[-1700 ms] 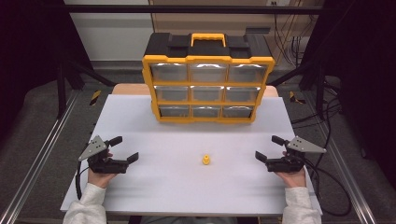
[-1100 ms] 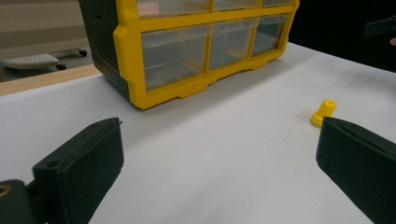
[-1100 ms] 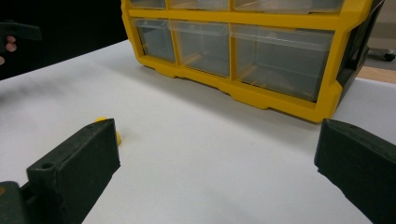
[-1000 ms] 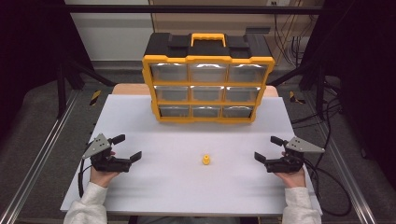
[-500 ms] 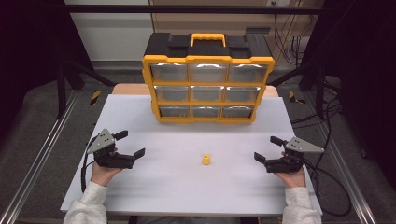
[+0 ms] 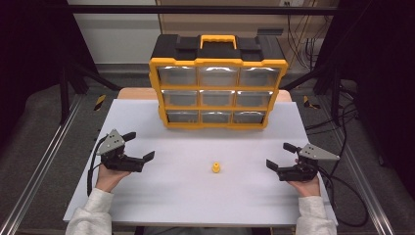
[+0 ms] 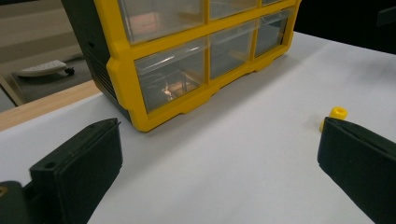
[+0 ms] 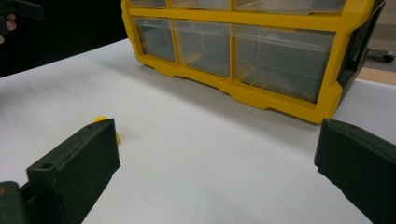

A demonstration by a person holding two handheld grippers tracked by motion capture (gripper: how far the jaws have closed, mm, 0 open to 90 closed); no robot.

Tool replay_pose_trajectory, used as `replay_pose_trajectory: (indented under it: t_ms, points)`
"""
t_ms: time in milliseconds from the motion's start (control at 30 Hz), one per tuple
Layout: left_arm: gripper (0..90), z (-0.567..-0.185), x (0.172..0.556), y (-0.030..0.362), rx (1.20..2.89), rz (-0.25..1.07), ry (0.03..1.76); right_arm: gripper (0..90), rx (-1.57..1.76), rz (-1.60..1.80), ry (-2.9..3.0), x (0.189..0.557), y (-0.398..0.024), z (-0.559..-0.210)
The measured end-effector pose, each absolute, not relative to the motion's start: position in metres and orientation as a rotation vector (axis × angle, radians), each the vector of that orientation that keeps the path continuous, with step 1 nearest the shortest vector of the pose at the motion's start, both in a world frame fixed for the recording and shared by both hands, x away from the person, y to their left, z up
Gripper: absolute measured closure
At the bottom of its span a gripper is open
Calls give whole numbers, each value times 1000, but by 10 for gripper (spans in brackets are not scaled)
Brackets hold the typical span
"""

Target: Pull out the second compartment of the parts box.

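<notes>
A white table [image 6: 195,205] carries a yellow drawer cabinet [image 6: 218,90] at its far edge, with grey floor and metal rails around it. The small yellow piece [image 6: 216,168] lies near the middle of the table, toward the near edge. The left gripper [image 6: 139,147] and the right gripper [image 6: 280,156] rest near the left and right edges, both with jaws wide apart and holding nothing.

A yellow-black organizer [image 6: 218,83] with 9 seemingly empty drawers stands on the white table [image 6: 195,205].
</notes>
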State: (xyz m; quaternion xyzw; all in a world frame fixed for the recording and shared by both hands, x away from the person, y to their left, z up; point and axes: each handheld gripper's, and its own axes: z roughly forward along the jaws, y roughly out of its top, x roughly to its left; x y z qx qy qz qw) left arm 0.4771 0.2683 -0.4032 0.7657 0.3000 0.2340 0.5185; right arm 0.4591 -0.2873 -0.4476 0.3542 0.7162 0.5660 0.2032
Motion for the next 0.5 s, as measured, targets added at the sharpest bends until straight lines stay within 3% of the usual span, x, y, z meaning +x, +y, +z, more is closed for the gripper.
replay_pose_trajectory:
  t_ms: [500]
  points:
    - [0, -372, 486, 244, 1888, 634, 625, 5, 987, 1579, 2002, 459, -287, -447]
